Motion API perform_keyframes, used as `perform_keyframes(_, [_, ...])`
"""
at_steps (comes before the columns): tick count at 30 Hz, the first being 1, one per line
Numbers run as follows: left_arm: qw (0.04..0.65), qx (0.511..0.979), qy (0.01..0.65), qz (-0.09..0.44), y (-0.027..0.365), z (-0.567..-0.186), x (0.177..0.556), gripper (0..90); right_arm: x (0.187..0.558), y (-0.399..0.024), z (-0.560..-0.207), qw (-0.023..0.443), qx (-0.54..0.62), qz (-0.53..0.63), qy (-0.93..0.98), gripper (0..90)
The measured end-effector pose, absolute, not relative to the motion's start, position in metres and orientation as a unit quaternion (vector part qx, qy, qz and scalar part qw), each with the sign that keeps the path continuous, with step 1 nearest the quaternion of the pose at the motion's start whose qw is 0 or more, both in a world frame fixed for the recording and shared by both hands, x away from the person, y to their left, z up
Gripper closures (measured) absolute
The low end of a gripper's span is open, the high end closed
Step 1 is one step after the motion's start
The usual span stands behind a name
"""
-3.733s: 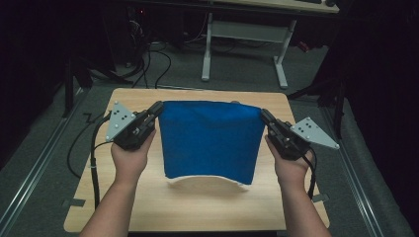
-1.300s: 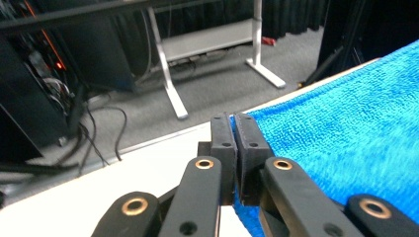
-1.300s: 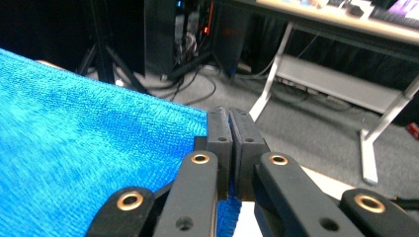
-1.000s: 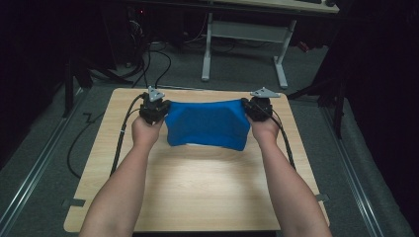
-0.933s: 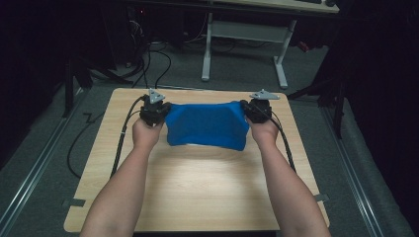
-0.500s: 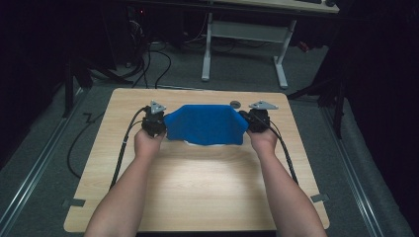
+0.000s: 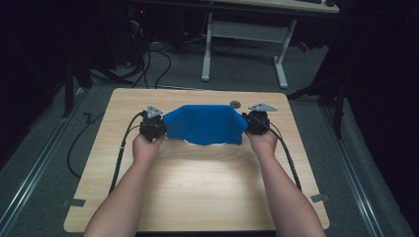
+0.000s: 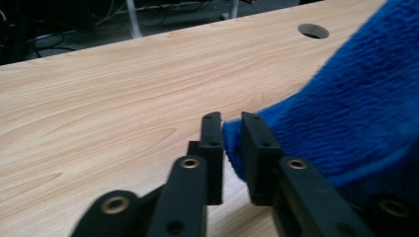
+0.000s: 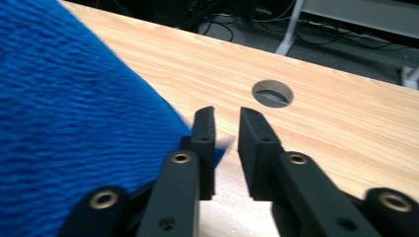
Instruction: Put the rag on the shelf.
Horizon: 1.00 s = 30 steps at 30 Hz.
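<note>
Both hand-held grippers sit at the far part of the worktop (image 7: pixel 197 187), one at each end of a blue towel (image 7: pixel 205 125). Seen from above, the left hand-held gripper (image 7: pixel 152 127) is at the towel's left end and the right hand-held gripper (image 7: pixel 257 122) at its right end, each gripped by a hand whose forearm comes in from the near edge, with black cables trailing back toward the person.

On the left gripper view, the jaws have just been opening and now stand a narrow gap apart; a corner of the blue towel (image 8: pixel 346 108) pokes into that gap and looks loose between the pads rather than pinched. On the right gripper view the jaws have likewise just been opening to a narrow gap, and only a thin wisp of the towel's edge (image 9: pixel 74 123) reaches between them; the pads do not press on it.

Between the two grippers the towel lies bunched on the wood, its middle humped and a pale strip showing under its near edge. A round hole (image 7: pixel 235 104) in the worktop lies just beyond the towel's far right corner
</note>
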<state>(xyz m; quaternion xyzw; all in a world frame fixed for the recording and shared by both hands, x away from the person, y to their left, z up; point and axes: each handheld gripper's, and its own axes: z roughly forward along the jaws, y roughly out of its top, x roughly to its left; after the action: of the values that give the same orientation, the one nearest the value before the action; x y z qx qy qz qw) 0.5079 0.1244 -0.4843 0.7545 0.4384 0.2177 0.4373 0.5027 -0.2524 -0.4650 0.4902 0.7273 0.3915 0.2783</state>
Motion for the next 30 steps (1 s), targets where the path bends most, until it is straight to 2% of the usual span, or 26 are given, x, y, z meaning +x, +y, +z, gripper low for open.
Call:
perform_keyframes(5, [0.445,0.741,0.452,0.220,0.137,-0.484,0.502,63.9,0.496,-0.263,-0.463,0.283,0.503,0.398,0.714,71.4])
perform_keyframes(10, [0.448,0.733,0.460,0.225,0.146,-0.485,0.496,58.8,0.488,-0.272,-0.459,0.289,0.503,0.396,0.711,69.6])
perform_keyframes(18, [0.446,0.731,0.467,0.221,0.158,-0.495,0.478,55.2,0.471,-0.280,-0.462,0.300,0.496,0.401,0.710,67.5])
perform_keyframes(30, [0.440,0.746,0.454,0.207,0.155,-0.509,0.443,52.0,0.436,-0.290,-0.471,0.306,0.494,0.398,0.710,58.4])
